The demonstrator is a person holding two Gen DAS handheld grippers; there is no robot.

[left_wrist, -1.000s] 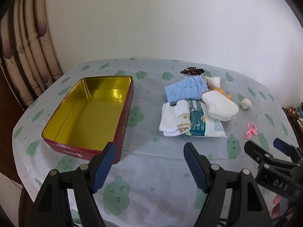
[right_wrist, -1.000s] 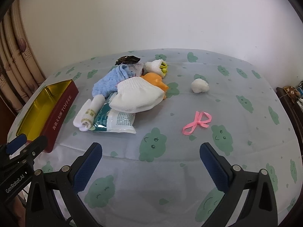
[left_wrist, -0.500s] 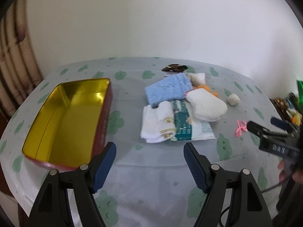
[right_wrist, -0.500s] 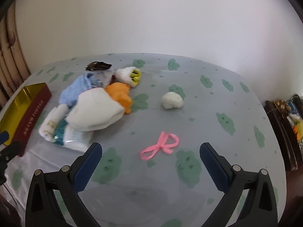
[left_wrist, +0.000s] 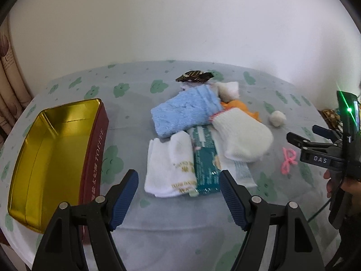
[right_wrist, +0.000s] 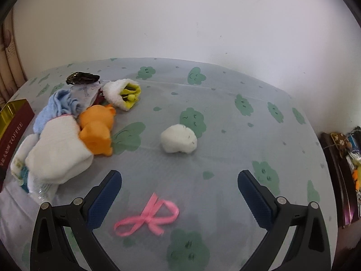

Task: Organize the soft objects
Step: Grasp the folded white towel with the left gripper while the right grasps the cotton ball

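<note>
A pile of soft things lies mid-table: a blue towel (left_wrist: 185, 113), a white hotel towel (left_wrist: 170, 169), a teal packet (left_wrist: 206, 166), a white sock (left_wrist: 243, 135) and an orange plush (right_wrist: 97, 131). A white fluffy ball (right_wrist: 179, 139) and a pink ribbon bow (right_wrist: 147, 218) lie apart to the right. An open red toffee tin (left_wrist: 54, 144) with a gold inside stands at the left. My left gripper (left_wrist: 179, 197) is open and empty, just in front of the white hotel towel. My right gripper (right_wrist: 179, 199) is open and empty, over the pink bow; it also shows in the left wrist view (left_wrist: 315, 144).
A white-and-yellow rolled item (right_wrist: 123, 93) and a dark wrapper (right_wrist: 82, 78) lie behind the pile. The round table (right_wrist: 237, 113) has a cloud-print cloth and stands against a white wall. Curtains (left_wrist: 10, 76) hang at the left; a dark shelf (right_wrist: 340, 158) with clutter stands at the right.
Both grippers have moved forward and to the right. The left one has come nearer the pile; the right one has come up over the pink bow. Both jaws stay open.
</note>
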